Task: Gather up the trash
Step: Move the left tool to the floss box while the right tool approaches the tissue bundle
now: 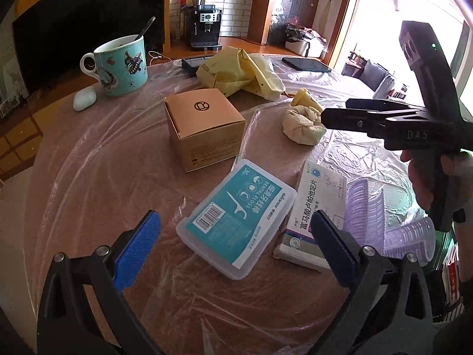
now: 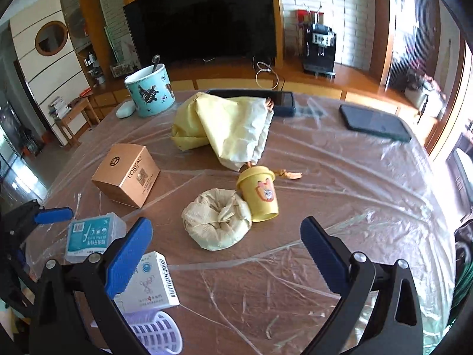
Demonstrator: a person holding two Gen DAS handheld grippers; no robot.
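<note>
Clear plastic sheeting (image 2: pixel 340 177) covers the brown table (image 2: pixel 295 245) w/ the trash scattered on it. Left gripper (image 1: pixel 235 238) has its blue-padded jaws spread apart, empty, hovering over the teal-label clear plastic dental floss box (image 1: pixel 236 219) near the table's near edge. Just right of that box, touching it, lies a white cardboard medicine box (image 1: pixel 319 207), and a ribbed clear plastic cup (image 1: pixel 411 233) sits beside that at the near right edge. Right gripper (image 2: pixel 226 238) is also wide apart, holding nothing, aimed at the crumpled beige paper wad (image 2: pixel 217 219) mid-table. A yellow paper cup w/ lid (image 2: pixel 260 193) lies tipped on its side, touching the wad. Tan cardboard carton (image 2: pixel 127 174) stands left of centre; a crumpled yellow paper bag (image 2: pixel 227 127) lies toward the far edge. Teal patterned mug w/ spoon (image 2: pixel 149 90) and a white earbud case (image 2: pixel 125 109) sit at the far left corner, 2 dark phones (image 2: pixel 375 122) along the far edge
</note>
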